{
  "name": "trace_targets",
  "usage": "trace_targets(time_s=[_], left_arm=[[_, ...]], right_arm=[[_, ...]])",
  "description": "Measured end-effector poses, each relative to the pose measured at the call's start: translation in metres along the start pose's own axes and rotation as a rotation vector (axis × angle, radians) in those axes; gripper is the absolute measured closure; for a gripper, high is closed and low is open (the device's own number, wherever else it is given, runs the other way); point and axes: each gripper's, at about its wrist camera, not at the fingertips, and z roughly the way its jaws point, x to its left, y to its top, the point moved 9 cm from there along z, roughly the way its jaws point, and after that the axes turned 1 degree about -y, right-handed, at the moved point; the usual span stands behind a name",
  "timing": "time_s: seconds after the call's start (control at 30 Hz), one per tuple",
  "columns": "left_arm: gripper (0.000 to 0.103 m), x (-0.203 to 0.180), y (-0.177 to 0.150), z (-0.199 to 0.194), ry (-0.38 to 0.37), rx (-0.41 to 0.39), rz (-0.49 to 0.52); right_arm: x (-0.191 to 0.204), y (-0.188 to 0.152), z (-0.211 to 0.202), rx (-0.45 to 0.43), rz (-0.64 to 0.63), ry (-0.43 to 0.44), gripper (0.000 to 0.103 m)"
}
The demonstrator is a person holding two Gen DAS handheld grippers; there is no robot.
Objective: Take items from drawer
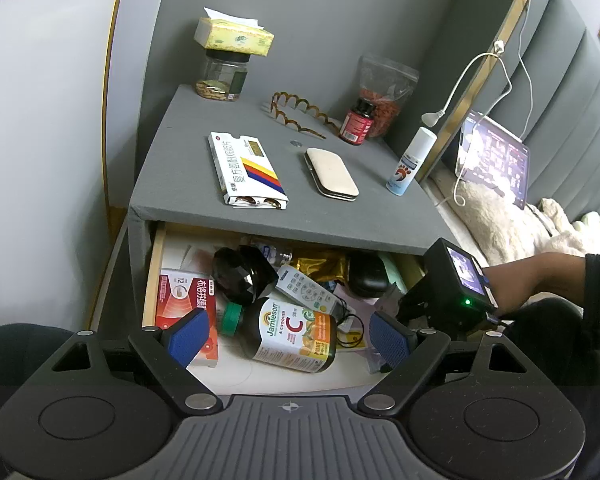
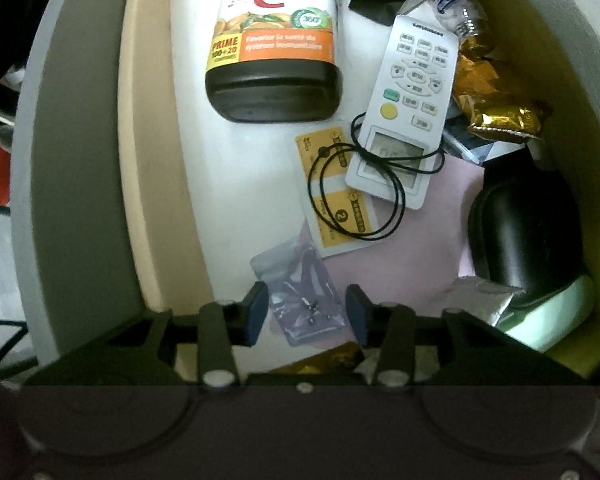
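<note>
Right wrist view: the right tool [image 2: 307, 312] points straight down into the open drawer [image 2: 148, 160], its blue pads [image 2: 257, 312] parted on either side of a small clear plastic bag [image 2: 300, 300] lying at the lower middle of the frame. The pads do not visibly press on the bag, so the tool reads as released, though narrowly spread. Just above the bag lie a yellow card [image 2: 340, 184] with a black elastic loop [image 2: 356, 200] over it, then a white remote [image 2: 412, 108], and at upper middle a vitamin C bottle [image 2: 272, 40] on its side. A black case [image 2: 524, 232] sits at the right, with gold foil wrappers [image 2: 496, 96] above it.

Left wrist view: the left tool [image 1: 288, 336] hangs released and wide at the lower middle, over the bottle, holding nothing. On the worktop [image 1: 180, 184] above the drawer rest a medicine box [image 1: 248, 168] and a beige case [image 1: 332, 174], likely items already taken out.

The step in hand looks like picking the small bag. The next move calls for settling lower and closing gently, since the thin, flat bag could slip or bring the paper beneath it along.
</note>
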Motion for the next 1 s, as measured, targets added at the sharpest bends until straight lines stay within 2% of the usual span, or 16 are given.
trace_targets(time_s=[0.2, 0.4, 0.53, 0.67, 1.0], left_arm=[[0.02, 0.001, 0.0, 0.0, 0.0, 0.0, -0.004], [0.02, 0.0, 0.0, 0.001, 0.005, 0.002, 0.007], [0.02, 0.001, 0.0, 0.001, 0.002, 0.001, 0.0], [0.02, 0.001, 0.0, 0.001, 0.002, 0.002, 0.001], [0.02, 0.0, 0.0, 0.001, 0.001, 0.001, 0.002]], right_arm=[[-0.012, -0.004, -0.007, 0.008, 0.037, 0.066, 0.089], [-0.026, -0.009, -0.023, -0.023, 0.113, 0.185, 0.102], [-0.028, -0.009, -0.024, -0.009, 0.12, 0.243, 0.102], [-0.027, -0.016, -0.024, 0.001, 0.113, 0.226, 0.099], [-0.041, -0.021, -0.015, 0.009, 0.108, 0.247, 0.098]])
